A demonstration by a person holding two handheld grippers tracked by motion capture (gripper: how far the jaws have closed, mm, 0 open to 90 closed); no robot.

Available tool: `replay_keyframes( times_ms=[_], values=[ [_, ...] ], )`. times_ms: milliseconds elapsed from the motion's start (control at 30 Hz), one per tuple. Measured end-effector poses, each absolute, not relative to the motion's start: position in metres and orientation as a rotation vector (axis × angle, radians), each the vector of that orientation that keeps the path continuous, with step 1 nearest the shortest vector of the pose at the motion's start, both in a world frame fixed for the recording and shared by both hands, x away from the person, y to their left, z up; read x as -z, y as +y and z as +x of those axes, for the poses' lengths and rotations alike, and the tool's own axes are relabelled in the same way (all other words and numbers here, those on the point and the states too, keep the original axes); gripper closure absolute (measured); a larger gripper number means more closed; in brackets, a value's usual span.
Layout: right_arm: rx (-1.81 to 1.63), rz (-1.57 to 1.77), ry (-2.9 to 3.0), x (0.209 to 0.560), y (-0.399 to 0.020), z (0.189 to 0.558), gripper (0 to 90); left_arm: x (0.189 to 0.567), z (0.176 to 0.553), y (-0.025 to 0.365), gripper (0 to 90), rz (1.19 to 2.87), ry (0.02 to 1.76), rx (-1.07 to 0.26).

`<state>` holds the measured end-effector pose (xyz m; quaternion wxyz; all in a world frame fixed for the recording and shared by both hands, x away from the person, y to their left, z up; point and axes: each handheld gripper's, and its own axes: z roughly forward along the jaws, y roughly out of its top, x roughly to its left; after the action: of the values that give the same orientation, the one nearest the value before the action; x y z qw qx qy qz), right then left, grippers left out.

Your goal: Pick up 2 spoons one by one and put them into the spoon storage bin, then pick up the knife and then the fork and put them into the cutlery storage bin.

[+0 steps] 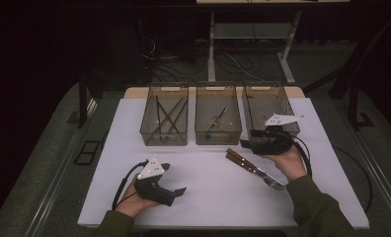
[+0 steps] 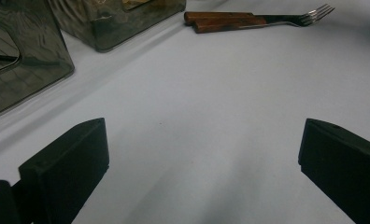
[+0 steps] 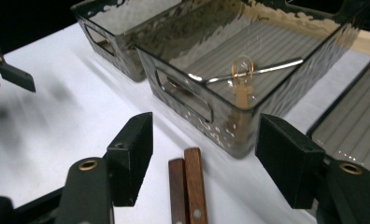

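Nearest the person, the left gripper rests low at about 7 o'clock on the white table. Its jaws stand wide apart with bare tabletop between them; nothing is held.

Toward the centre right, at about 4 o'clock, lie two wooden-handled pieces of cutlery side by side and touching. One is a fork, its tines pointing toward the person's right side. The head of the other cannot be made out. The handles are brown wood with visible rivets, lying flat on the table.

The right gripper hangs just over the handle ends, jaws parted and straddling them without contact. No grip is made yet.

Judgement on handling: the cutlery is stiff, light to moderate in weight and not fragile. The metal shanks are likely slick. The wooden handles offer the better purchase, so the hold belongs across one handle near its middle. Because the two pieces touch, closing on both at once is a risk. Lying flat, they leave little clearance for a jaw beneath.

Farthest, at 12 o'clock, stand three smoked plastic bins in a row: the left bin with chopsticks, the middle bin holding a slim metal utensil, and the right bin just behind the right gripper.
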<state>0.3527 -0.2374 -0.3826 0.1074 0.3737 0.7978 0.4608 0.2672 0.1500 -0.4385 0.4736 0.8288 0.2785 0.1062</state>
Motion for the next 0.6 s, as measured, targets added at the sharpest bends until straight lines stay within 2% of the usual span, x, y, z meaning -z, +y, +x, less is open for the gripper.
replay_keyframes(
  times_ms=[600],
  values=[
    [-1.282,1.091,2.418,0.397,-0.25,0.333,38.9,0.436,0.266,0.153,0.8,2.025,0.678,-0.266]
  ],
)
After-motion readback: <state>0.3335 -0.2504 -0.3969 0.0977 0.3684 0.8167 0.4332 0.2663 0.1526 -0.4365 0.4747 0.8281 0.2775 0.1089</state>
